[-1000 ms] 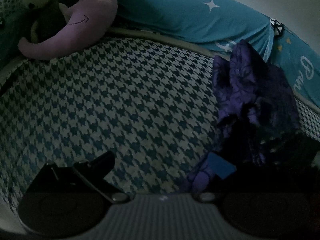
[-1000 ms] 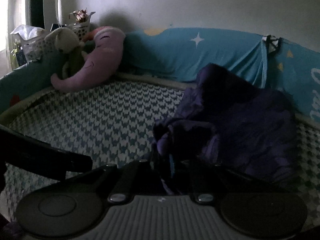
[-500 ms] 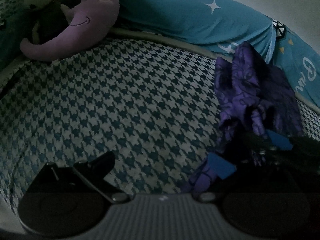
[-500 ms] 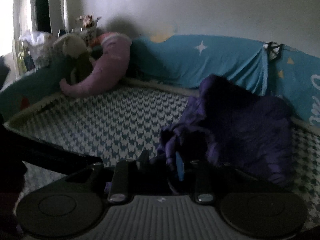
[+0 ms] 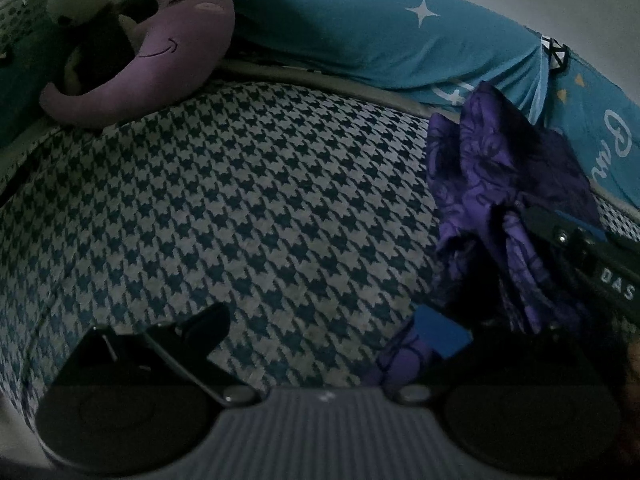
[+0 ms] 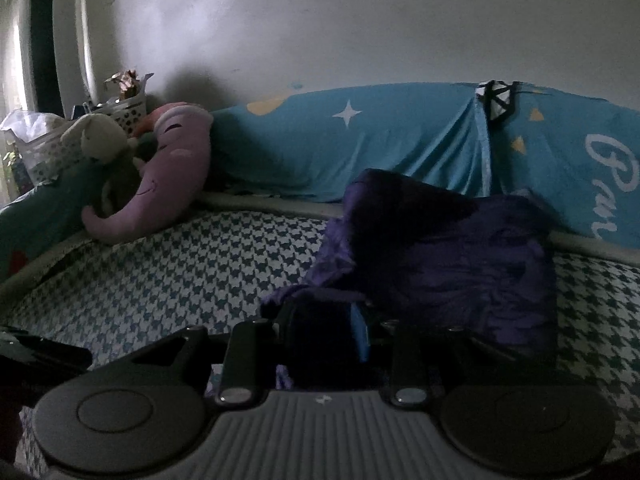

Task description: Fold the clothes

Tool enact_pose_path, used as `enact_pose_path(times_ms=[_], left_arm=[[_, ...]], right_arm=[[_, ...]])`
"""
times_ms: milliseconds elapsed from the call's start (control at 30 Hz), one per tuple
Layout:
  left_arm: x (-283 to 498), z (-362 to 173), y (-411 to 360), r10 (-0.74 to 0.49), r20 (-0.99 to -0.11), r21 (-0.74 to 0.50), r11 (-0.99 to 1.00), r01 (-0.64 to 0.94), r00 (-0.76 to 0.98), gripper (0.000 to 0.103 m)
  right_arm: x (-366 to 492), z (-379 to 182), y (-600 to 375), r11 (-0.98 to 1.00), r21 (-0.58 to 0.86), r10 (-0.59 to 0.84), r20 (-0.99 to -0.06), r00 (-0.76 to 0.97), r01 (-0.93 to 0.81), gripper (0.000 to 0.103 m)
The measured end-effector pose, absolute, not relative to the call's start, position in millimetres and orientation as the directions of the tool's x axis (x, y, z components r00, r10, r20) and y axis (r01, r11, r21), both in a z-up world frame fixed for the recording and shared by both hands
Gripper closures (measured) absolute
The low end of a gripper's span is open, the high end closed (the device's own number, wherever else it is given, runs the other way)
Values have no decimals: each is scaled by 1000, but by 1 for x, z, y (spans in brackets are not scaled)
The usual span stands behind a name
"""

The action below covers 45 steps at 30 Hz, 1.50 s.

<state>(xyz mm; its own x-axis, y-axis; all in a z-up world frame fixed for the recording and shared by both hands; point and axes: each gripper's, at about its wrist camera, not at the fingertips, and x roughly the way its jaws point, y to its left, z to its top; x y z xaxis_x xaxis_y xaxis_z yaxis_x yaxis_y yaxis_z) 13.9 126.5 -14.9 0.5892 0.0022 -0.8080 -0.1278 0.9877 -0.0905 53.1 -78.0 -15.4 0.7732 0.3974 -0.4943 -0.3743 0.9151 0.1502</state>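
Your left gripper (image 5: 320, 332) stands with jaws wide, one against a corner of the purple garment (image 5: 500, 184). The garment lies bunched on the bed (image 5: 240, 200), below the blue bumper (image 6: 400, 140). Your right gripper (image 6: 324, 344) holds its fold between narrow jaws.

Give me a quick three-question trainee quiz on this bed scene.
1. True or false: the garment touches the elephant.
2. The mattress pattern is: A stripes, B houndstooth, C plain.
3. Fill in: the white shape on the sheet, above the garment, is a ____.
Key: 1 false, they lie apart; 2 B; 3 star.
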Motion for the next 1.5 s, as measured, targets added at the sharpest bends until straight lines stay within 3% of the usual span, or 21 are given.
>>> enact_pose_path(times_ms=[67,167,267,467,900,1500], left_arm=[[14,-15,128,3,-810,-90,988,-129,586,0],[15,-16,131,1,-811,-97,986,-137,584,0],[15,-16,133,2,-814,-100,985,-143,581,0],[15,-17,133,10,-819,-92,985,-148,574,0],[14,-21,128,47,-819,-34,991,-131,572,0],[-1,-29,100,88,-807,63,996,-62,584,0]], right_arm=[[54,-17,-78,913,157,403,-498,768,-377,78],[54,-18,-77,906,172,419,-500,758,-388,94],[52,-20,-72,892,174,444,-514,734,-418,97],[53,-43,-61,879,174,456,-577,678,-443,97],[27,-15,-77,903,150,414,-550,726,-402,95],[-21,-2,-99,955,98,277,-629,727,-279,82]])
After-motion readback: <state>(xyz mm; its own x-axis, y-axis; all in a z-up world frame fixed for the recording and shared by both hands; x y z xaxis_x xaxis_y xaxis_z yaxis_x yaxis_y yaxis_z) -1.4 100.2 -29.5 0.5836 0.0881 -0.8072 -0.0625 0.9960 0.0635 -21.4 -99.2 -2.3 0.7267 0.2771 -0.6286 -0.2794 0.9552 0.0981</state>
